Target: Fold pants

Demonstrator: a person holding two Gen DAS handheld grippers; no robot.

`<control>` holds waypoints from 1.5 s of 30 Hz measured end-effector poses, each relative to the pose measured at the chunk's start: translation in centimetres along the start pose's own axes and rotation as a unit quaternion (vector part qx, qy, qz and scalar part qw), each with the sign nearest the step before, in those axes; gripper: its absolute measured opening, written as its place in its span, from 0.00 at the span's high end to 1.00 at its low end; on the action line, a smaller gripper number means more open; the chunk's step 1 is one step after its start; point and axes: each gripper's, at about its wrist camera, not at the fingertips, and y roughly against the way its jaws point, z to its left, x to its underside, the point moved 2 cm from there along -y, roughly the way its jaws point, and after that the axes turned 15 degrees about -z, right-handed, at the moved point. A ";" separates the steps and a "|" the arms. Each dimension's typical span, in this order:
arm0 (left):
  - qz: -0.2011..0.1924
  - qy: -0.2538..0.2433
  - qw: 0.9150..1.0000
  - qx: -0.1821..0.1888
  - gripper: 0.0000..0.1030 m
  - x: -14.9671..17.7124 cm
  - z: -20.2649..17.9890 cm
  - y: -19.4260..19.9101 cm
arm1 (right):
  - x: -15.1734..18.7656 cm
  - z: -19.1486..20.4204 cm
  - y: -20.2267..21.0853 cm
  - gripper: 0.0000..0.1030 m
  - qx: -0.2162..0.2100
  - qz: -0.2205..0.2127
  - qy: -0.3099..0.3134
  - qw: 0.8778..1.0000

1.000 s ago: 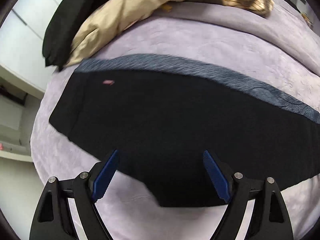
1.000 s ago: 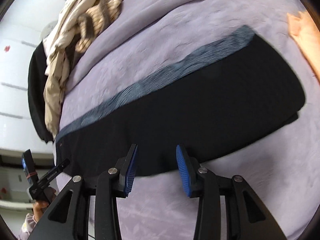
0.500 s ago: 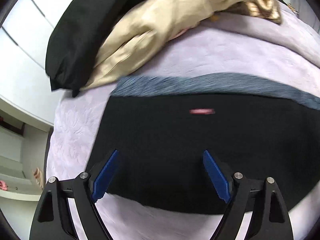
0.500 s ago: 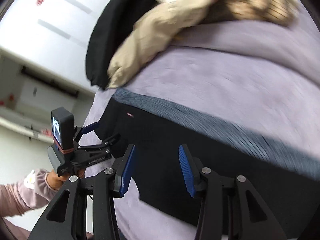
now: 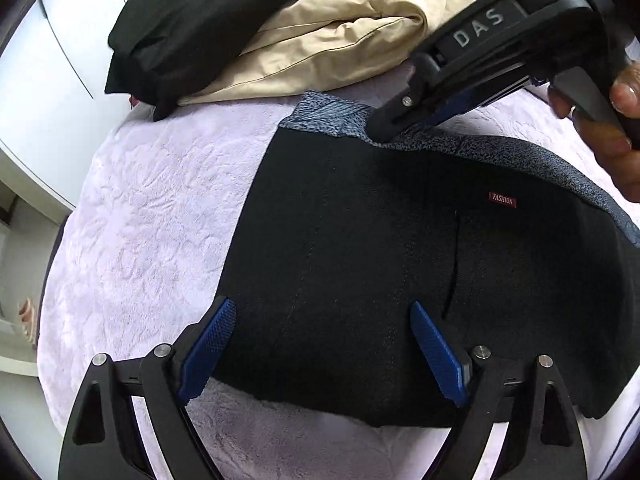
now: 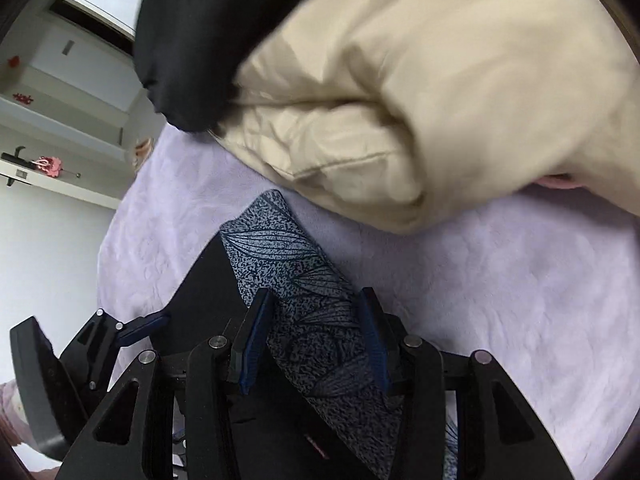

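"FASHION" tag (image 5: 502,200); "DAS", hand-held gripper (image 5: 412,120)

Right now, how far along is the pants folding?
Done: the black pants lie flat on the lilac blanket, apparently already folded lengthwise. In hand: the right claw straddles the patterned waistband, jaws just closing; the left claw hangs open over the near edge. Left: the crosswise folds.

I am viewing a bed covered by a pale lilac plush embossed blanket (image 5: 152,216). Folded black pants with a blue-grey patterned waistband (image 5: 360,272) are lying flat on it. A beige crumpled garment (image 5: 344,36) and a black garment (image 5: 192,20) are resting beyond.
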 end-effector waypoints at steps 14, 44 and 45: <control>0.016 -0.007 1.000 -0.006 0.06 -0.4 1.5 -0.5 | 1.4 -0.1 3.7 0.84 0.031 -0.083 -0.083 0.993; 0.017 -0.094 0.995 -0.008 0.00 -6.4 -8.9 -6.3 | 36.2 -5.9 17.4 0.94 -0.031 -0.281 -0.512 0.811; 0.015 -0.097 0.995 -0.008 0.00 -6.4 -9.4 -6.2 | 36.3 -5.7 17.6 0.94 -0.017 -0.276 -0.502 0.819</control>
